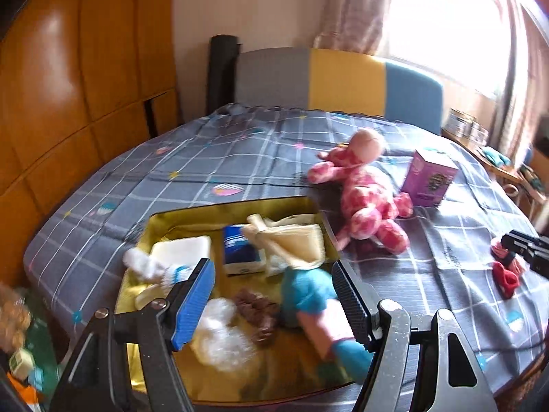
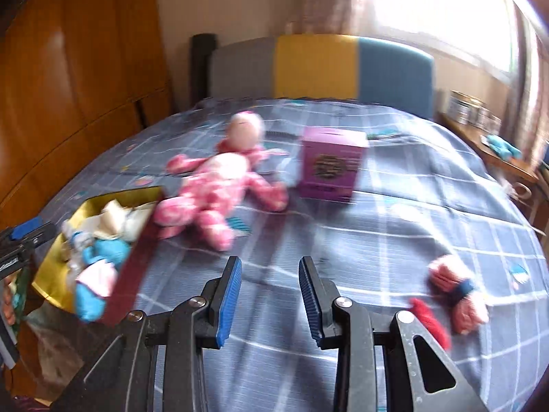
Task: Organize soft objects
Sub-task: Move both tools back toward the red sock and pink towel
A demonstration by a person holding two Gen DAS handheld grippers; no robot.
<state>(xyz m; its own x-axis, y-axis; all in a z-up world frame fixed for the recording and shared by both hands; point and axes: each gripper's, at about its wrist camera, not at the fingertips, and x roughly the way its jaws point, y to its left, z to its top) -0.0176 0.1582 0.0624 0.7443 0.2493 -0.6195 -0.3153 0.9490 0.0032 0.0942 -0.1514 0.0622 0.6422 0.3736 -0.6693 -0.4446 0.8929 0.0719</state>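
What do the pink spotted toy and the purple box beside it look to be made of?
Pink spotted toy: plush fabric, it seems; fuzzy matte surface and limp, splayed limbs.
Purple box: probably printed cardboard; flat faces, crisp edges, slight sheen, standing upright on the checked bedspread. Motion blur leaves finer texture unclear.

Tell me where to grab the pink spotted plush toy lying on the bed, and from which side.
Probably the pink spotted plush toy is best taken across its torso, from above. It lies flat and sprawled on the bedspread, limbs splayed outward, so the body is the thickest part to pinch. Coming from the side nearer the right gripper, which is open and empty, keeps clear of the gold-lined box.
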